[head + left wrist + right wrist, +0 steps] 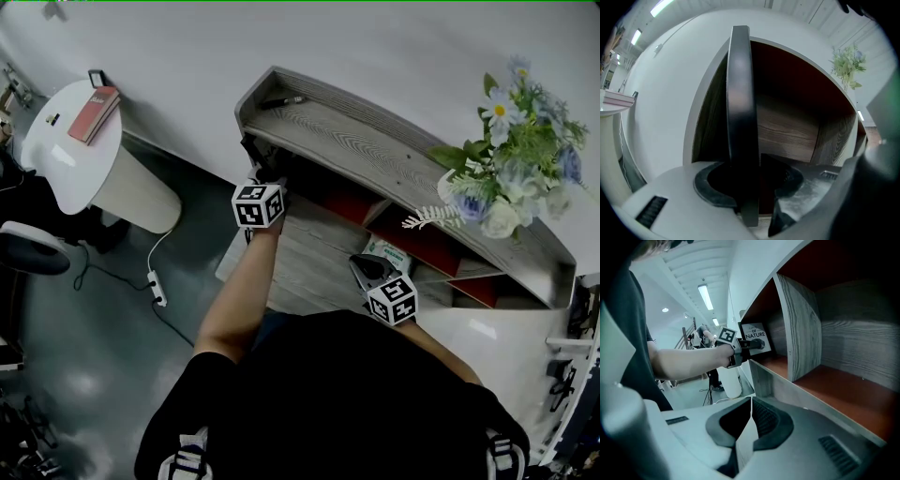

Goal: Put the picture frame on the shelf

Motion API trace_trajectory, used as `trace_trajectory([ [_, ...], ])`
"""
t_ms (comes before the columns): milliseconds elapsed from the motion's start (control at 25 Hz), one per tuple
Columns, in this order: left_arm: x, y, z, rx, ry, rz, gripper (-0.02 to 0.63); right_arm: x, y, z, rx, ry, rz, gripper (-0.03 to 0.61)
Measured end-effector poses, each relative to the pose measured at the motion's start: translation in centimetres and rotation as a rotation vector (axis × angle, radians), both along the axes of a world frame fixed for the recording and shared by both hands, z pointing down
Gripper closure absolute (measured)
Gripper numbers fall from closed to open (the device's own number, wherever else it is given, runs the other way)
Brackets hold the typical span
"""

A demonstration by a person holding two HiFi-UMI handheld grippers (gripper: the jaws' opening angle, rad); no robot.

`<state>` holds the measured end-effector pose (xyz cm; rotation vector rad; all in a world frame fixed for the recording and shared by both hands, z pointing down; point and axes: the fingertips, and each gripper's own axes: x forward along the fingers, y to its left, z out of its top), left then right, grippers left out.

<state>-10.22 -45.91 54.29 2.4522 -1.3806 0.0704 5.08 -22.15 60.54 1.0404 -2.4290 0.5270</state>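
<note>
The picture frame (739,117) is black and shows edge-on in the left gripper view, upright between the jaws of my left gripper (750,180). A narrow gap separates the frame from the right pad (790,180), so the jaws stand open around it. In the right gripper view the frame (754,336) stands in the far end compartment of the shelf (797,333), printed face outward, with my left gripper (749,346) at its lower edge. From the head view my left gripper (253,169) reaches into the shelf's (375,141) left end. My right gripper (367,269) hangs shut and empty before the shelf, its pads (761,416) together.
A vase of blue and white flowers (511,169) stands on the shelf top at the right, and a small dark object (281,101) lies at its left end. A round white table (56,159) with a red book (94,112) stands at the left. A power strip (157,286) lies on the floor.
</note>
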Motion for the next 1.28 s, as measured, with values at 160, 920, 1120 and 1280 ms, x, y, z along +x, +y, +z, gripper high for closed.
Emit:
trace_trajectory([
  [160, -0.3, 0.3, 0.0, 0.003, -0.007, 0.0, 0.453, -0.1, 0.1, -0.2, 0.005, 0.002, -0.002, 0.563],
  [920, -1.4, 2.5, -0.5, 0.02, -0.075, -0.028, 0.417, -0.5, 1.4, -1.0, 0.024, -0.011, -0.011, 0.563],
  [1120, -1.6, 3.2, -0.6, 0.017, -0.09, -0.033, 0.417, -0.7, 1.8, -1.2, 0.028, -0.016, -0.018, 0.563],
  [1280, -1.7, 3.6, -0.4, 0.008, -0.101, -0.038, 0.417, -0.8, 2.1, -1.3, 0.032, -0.02, -0.023, 0.563],
])
